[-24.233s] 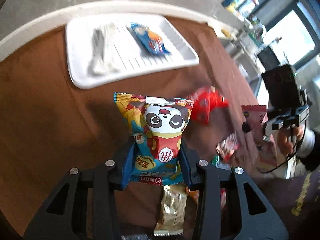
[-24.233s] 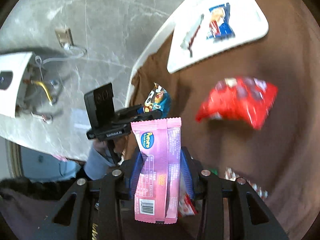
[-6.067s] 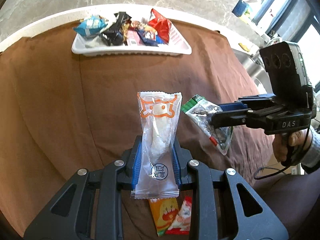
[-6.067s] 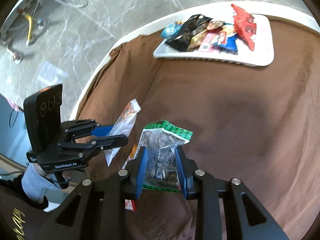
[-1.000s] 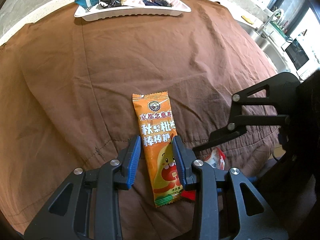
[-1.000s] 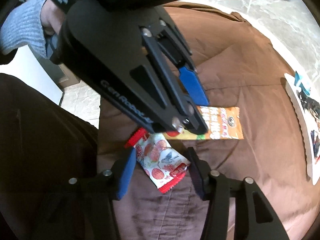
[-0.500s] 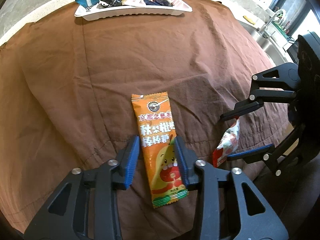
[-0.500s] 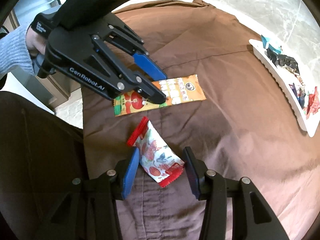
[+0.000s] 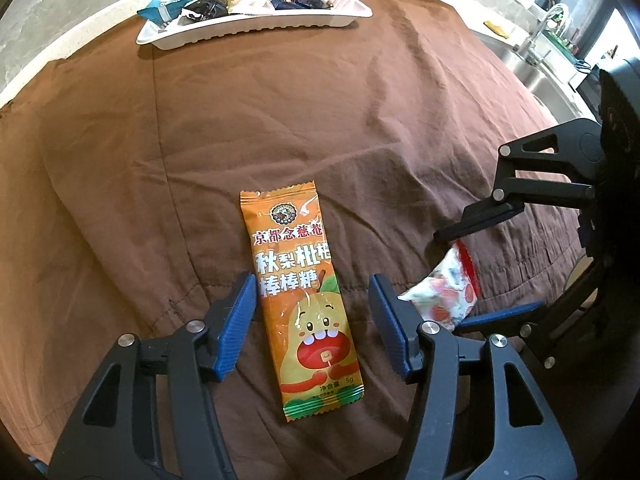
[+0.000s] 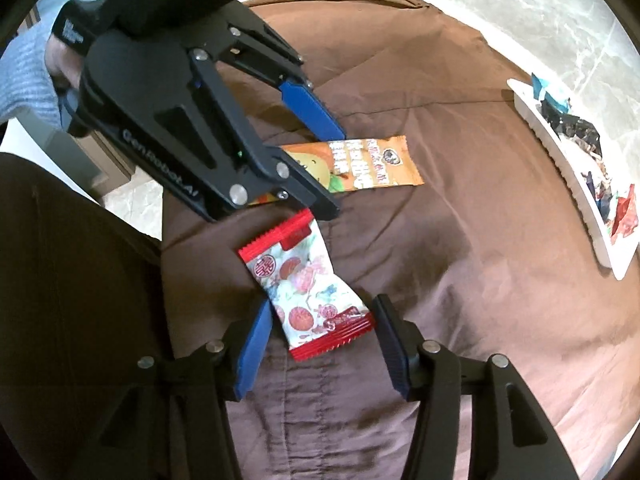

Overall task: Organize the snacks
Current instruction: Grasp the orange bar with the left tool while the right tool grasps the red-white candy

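Now left gripper [image 9: 312, 320] jaws just opened, straddling orange packet [image 9: 305, 300], no contact; right gripper [image 10: 320, 340] likewise around red-white packet [image 10: 310, 284].

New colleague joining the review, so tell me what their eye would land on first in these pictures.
First, the bright orange snack packet lying flat on the brown cloth, between the open jaws of the left gripper, which have just been opening. Beside it lies a red-and-white candy pouch, between the fingers of the right gripper, also just opening. Far back, a white tray is heaped with snacks.
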A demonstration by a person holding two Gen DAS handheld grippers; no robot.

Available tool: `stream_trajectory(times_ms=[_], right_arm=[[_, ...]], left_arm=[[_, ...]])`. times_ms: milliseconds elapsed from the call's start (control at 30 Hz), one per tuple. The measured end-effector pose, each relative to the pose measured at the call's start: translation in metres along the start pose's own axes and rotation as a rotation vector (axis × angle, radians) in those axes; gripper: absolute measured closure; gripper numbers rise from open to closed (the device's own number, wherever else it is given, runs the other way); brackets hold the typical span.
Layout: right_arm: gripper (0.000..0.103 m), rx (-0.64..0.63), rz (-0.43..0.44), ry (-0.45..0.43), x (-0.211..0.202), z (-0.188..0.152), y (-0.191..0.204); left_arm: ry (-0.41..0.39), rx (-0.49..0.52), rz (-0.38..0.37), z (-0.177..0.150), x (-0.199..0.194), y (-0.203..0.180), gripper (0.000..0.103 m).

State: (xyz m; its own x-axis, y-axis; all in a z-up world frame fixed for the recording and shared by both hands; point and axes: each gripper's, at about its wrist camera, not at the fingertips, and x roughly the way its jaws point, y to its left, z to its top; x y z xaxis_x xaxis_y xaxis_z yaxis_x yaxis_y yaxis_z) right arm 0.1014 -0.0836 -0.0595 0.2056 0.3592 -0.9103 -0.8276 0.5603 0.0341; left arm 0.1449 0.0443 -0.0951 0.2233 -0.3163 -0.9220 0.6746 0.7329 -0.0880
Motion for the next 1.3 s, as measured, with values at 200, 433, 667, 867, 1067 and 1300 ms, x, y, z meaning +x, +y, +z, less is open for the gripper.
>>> stream_trajectory(times_ms=[200, 433, 667, 867, 1067, 1300], right_arm=[[0.047, 0.023, -0.005, -0.010, -0.002, -0.003, -0.003], [0.047, -0.033, -0.041, -0.012, 0.007, 0.011, -0.007], [0.052, -0.153, -0.094, -0.016, 0.003, 0.010, 0.016], [0.066, -0.129, -0.065, -0.025, 0.001, 0.008, 0.018], [0.066, -0.021, -0.017, -0.056, -0.007, 0.008, 0.001], [0.066, 0.119, 0.043, -0.085, -0.013, 0.006, -0.021]], left_arm=[[-0.020, 0.027, 0.032, -0.004, 0.001, -0.004, 0.047], [-0.022, 0.011, 0.027, -0.003, 0.000, -0.002, 0.047], [-0.024, 0.014, 0.039, -0.004, 0.000, -0.004, 0.047], [-0.035, 0.013, 0.055, -0.005, -0.001, -0.005, 0.057], [-0.035, -0.027, 0.046, -0.004, -0.005, 0.008, 0.075], [-0.044, -0.025, 0.016, 0.003, -0.007, 0.010, 0.080]])
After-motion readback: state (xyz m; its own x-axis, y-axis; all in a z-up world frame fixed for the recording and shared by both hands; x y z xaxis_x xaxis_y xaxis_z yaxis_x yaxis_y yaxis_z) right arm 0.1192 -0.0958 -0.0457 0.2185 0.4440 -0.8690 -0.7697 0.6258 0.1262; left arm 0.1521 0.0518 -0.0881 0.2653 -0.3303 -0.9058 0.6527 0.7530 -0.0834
